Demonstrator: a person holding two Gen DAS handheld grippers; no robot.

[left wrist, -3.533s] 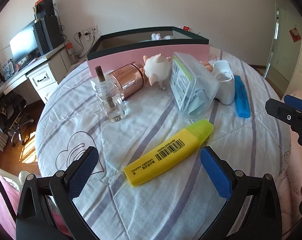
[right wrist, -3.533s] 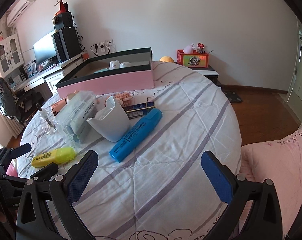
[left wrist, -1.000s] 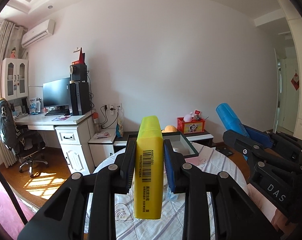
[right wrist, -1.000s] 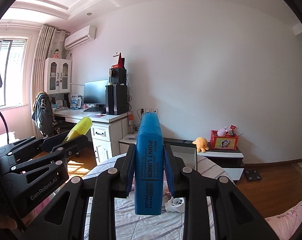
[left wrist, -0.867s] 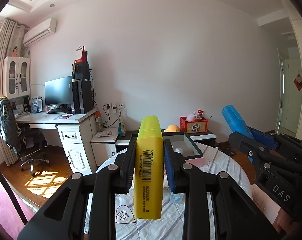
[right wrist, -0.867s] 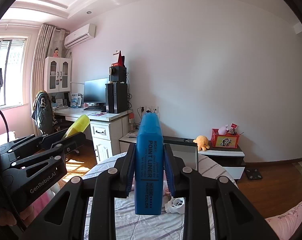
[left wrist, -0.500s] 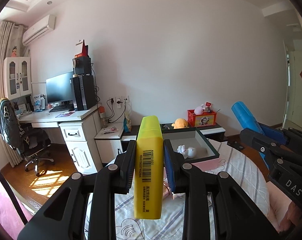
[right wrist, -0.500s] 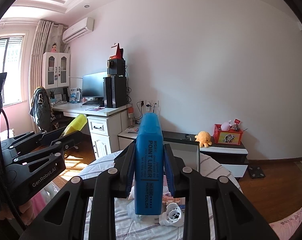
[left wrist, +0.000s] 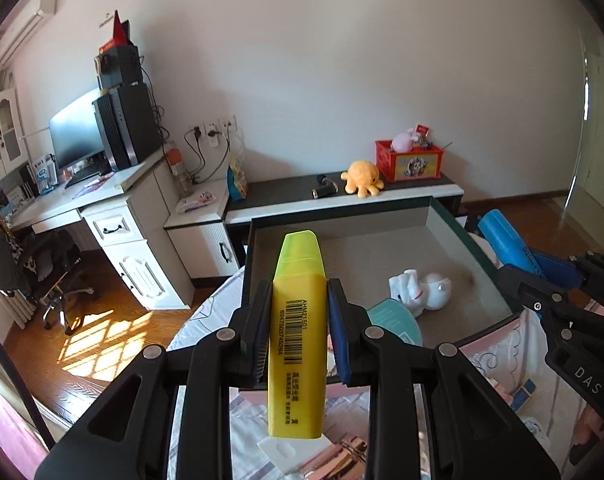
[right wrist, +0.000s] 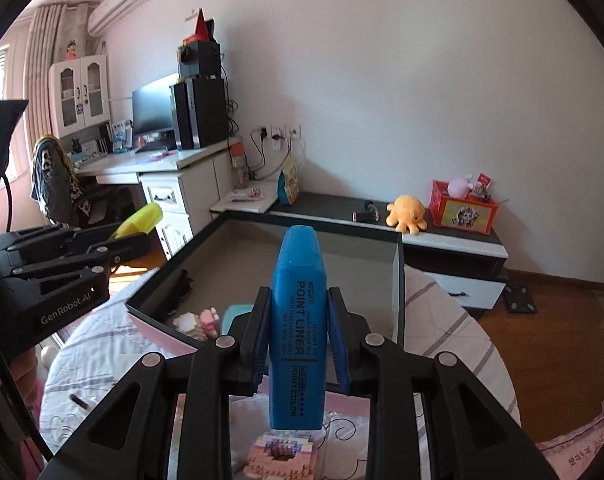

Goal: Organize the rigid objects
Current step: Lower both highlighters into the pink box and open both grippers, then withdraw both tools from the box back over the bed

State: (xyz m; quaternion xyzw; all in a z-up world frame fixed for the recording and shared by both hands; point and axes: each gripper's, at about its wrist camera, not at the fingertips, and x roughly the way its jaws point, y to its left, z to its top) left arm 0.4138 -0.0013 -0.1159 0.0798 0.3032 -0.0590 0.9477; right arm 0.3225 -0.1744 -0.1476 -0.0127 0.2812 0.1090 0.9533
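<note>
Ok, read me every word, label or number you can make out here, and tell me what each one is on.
"POINT LINER", "POINT COLOR": blue highlighter.
"AHM21501", "6947503745284": yellow highlighter; its Chinese print is too small to read.
"GenRobot.AI": left gripper.
"DAS": right gripper.

The yellow highlighter (left wrist: 297, 336) has a paler lime cap and a black barcode, and the blue highlighter (right wrist: 298, 344) carries dark lettering; both sit between black fingers (left wrist: 258, 330) faced with blue pads (left wrist: 338, 332). The box (left wrist: 454, 236) has a dark green rim, a grey inside and a pink outer wall, and holds a white toy (left wrist: 420, 290). The cloth (right wrist: 442, 320) on the bench is white with grey-purple stripes.
</note>
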